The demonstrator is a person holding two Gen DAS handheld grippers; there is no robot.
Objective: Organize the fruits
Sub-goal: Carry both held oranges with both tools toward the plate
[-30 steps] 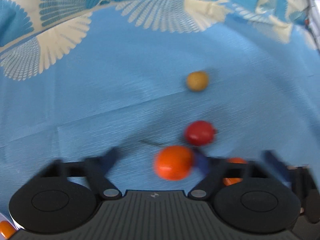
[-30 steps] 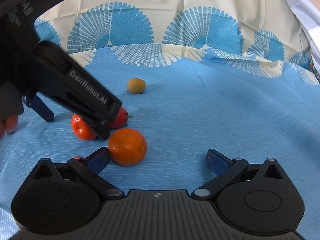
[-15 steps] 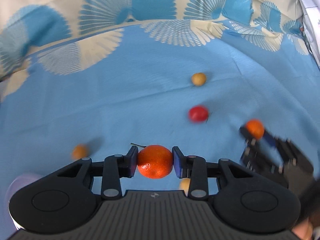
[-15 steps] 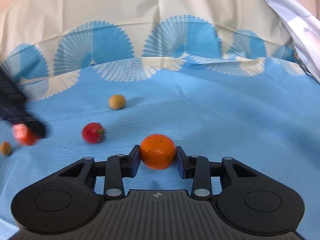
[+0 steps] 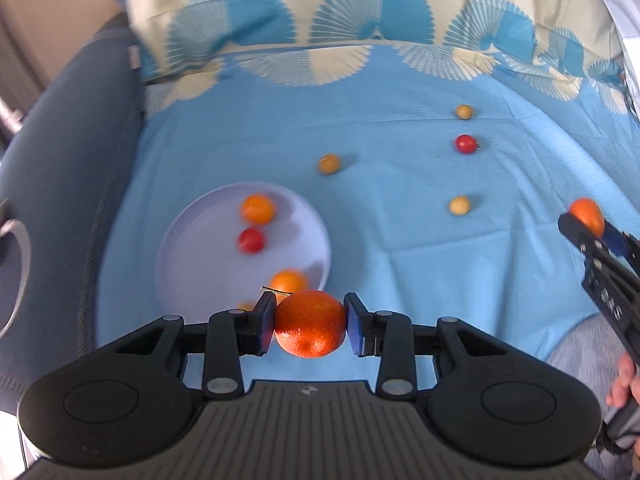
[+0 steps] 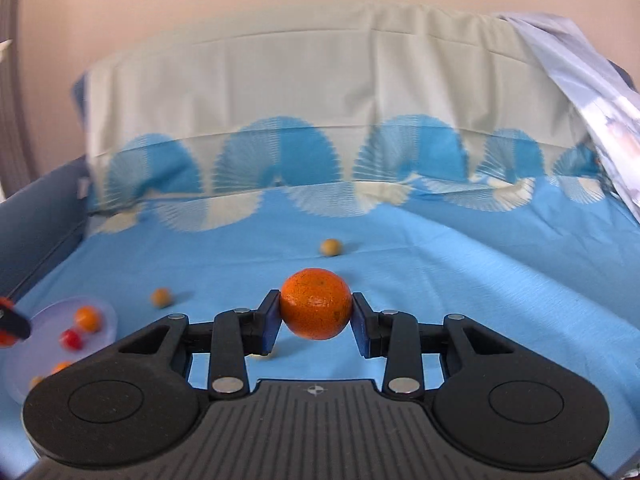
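My left gripper [image 5: 310,328] is shut on an orange tangerine [image 5: 310,328], held above the blue cloth near the front rim of a pale lilac plate [image 5: 192,248]. The plate holds two tangerines [image 5: 258,209] and a red cherry tomato [image 5: 251,240]. My right gripper [image 6: 316,316] is shut on a second tangerine [image 6: 316,314], raised over the cloth; it also shows in the left wrist view [image 5: 586,216] at the right edge. Loose on the cloth lie a red tomato [image 5: 466,144] and three small yellow-brown fruits [image 5: 329,164].
The blue cloth [image 5: 420,272] covers the table, with a cream fan-patterned hanging part [image 6: 320,112] at the back. A grey padded armrest [image 5: 60,168] borders the left. The plate also shows in the right wrist view [image 6: 24,360] at far left.
Both grippers closed on a tangerine each and lifted them. The left one swung left toward the plate; the right one rose and pulled away from the red tomato.
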